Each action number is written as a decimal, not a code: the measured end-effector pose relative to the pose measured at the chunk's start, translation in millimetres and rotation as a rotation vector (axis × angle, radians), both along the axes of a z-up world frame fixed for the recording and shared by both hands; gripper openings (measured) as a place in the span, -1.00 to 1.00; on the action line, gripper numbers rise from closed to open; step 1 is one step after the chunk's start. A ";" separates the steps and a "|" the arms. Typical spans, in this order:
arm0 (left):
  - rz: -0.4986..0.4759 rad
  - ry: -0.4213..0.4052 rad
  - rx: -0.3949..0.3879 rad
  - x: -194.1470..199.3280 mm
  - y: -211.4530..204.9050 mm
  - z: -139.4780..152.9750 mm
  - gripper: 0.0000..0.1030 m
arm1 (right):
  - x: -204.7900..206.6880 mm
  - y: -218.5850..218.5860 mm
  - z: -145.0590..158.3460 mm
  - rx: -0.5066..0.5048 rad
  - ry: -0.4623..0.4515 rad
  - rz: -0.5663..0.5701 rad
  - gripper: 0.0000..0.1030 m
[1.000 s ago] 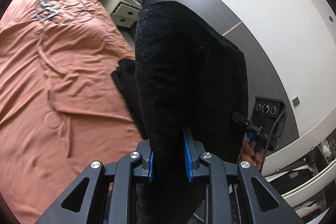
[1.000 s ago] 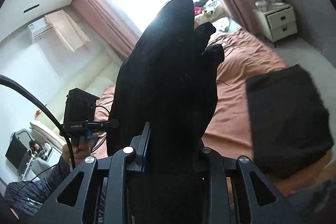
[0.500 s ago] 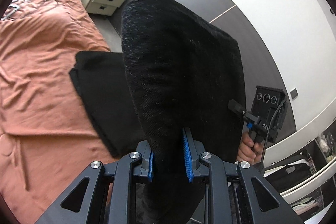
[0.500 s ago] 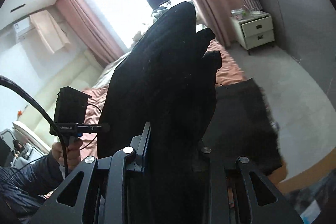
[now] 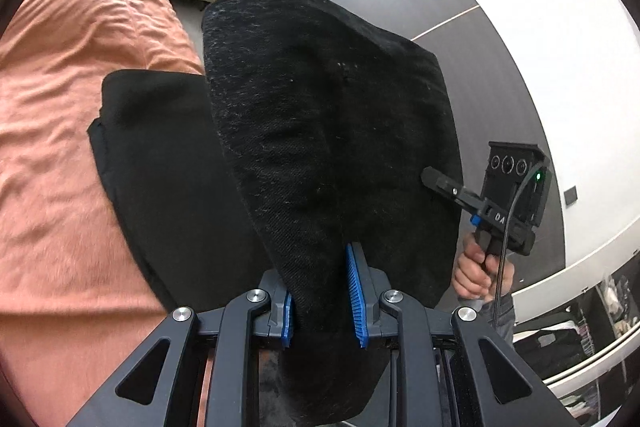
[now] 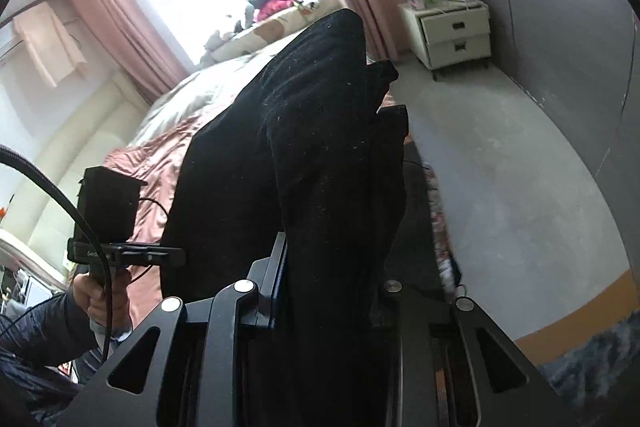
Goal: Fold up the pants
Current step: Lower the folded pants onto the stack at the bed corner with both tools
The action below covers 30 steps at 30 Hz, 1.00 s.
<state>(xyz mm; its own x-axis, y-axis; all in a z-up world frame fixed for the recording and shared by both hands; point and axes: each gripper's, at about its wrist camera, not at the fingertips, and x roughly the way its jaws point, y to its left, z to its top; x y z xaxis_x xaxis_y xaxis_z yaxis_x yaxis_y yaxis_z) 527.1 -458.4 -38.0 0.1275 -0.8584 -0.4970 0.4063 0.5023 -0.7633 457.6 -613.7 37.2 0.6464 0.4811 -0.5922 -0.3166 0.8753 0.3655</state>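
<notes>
The black pants [image 5: 328,131] hang lifted between both grippers, with a lower part [image 5: 160,171] lying flat on the rust-orange bedspread. My left gripper [image 5: 320,291] is shut on a thick fold of the pants between its blue pads. My right gripper [image 6: 328,267] is shut on another bunch of the pants [image 6: 320,131], which covers its fingers. The right gripper also shows in the left wrist view [image 5: 508,195], held in a hand at the pants' right edge. The left gripper shows in the right wrist view [image 6: 116,227].
The bed [image 5: 72,75] with the orange bedspread fills the left. A cream two-drawer nightstand [image 6: 452,31] stands by the dark wall. Grey floor [image 6: 512,179] lies right of the bed. Pink curtains [image 6: 120,27] and a bright window are behind the bed.
Both grippers have carried the held pants toward the bed's edge and turned; the flat part on the bed now sits closer and more under the lifted fabric.
</notes>
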 end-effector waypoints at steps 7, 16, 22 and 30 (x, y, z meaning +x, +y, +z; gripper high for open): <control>0.020 0.044 -0.002 29.8 1.5 -27.8 -0.53 | 22.4 27.2 -4.5 -0.023 0.045 -0.019 -0.53; 0.082 0.072 0.008 43.0 8.4 -49.7 -0.35 | 32.0 44.8 1.1 -0.049 0.095 -0.083 -0.25; 0.116 0.124 0.059 37.4 20.2 -68.6 -0.24 | 27.1 39.8 -19.1 -0.112 0.166 -0.306 -0.04; 0.211 0.102 0.065 46.2 48.4 -62.8 -0.24 | -45.8 72.7 15.5 -0.178 0.035 -0.245 -0.39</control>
